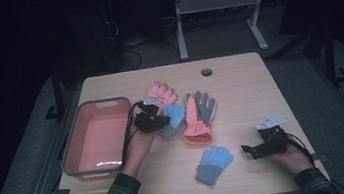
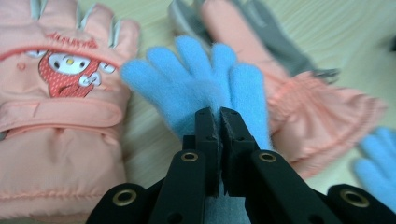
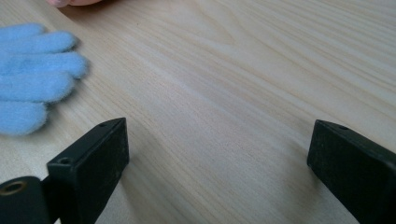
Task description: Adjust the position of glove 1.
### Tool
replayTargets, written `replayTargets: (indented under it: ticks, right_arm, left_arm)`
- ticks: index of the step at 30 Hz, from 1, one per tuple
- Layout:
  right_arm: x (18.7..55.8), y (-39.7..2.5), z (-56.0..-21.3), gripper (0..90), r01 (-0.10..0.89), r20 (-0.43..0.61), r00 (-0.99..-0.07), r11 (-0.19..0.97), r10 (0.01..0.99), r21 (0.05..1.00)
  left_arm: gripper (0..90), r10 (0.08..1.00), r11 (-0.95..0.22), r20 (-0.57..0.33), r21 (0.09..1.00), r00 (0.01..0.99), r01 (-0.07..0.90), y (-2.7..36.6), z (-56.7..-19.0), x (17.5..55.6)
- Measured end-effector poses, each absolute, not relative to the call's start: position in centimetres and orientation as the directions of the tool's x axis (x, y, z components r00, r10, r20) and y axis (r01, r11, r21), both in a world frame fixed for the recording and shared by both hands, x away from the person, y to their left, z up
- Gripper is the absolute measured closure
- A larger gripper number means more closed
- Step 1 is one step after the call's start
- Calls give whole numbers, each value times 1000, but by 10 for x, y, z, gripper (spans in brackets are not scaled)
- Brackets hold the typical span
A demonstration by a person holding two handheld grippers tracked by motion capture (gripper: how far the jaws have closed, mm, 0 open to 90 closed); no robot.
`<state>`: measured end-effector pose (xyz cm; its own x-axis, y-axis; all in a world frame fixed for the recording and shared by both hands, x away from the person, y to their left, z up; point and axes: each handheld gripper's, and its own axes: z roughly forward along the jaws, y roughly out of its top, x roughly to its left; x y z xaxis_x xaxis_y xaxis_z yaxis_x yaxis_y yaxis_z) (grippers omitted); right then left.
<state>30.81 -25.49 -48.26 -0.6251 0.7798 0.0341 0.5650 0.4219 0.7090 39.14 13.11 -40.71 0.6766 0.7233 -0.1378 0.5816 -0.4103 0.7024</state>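
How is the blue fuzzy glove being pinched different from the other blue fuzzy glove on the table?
The blue fleece glove up by the pink ski gloves is clamped at its palm by the left hand-held gripper; the blue fleece glove near the table's front edge lies free, with the right hand-held gripper open beside it. The first lies right by the pink padded cartoon glove; the second lies alone. Both are fuzzy, blue and look alike.

Fuzzy fleece blue glove (image 2: pixel 205 88), smooth padded pink glove (image 2: pixel 56 116), matt pale wood-grain table (image 3: pixel 261 70).
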Motion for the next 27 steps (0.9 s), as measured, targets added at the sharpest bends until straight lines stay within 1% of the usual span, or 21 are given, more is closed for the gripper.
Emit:
replayTargets:
  ticks: [7,13,19,27]
  right_arm:
    - [308,-255,-483,51,565,35,-625,421,780,709]
    - [308,-255,-483,51,565,35,-625,421,780,709]
    - [308,-255,-483,51,566,36,-624,420,781,709]
    - [308,-255,-483,51,566,36,-624,420,780,709]
  left_arm:
    - [865,666,-402,-183,729,723,554,126,-390,375]
    - [865,603,-433,-193,735,774,521,114,-382,356]
    - [865,548,-457,-212,735,809,502,99,-382,337]
    - [865,505,-492,-223,719,834,491,85,-389,321]
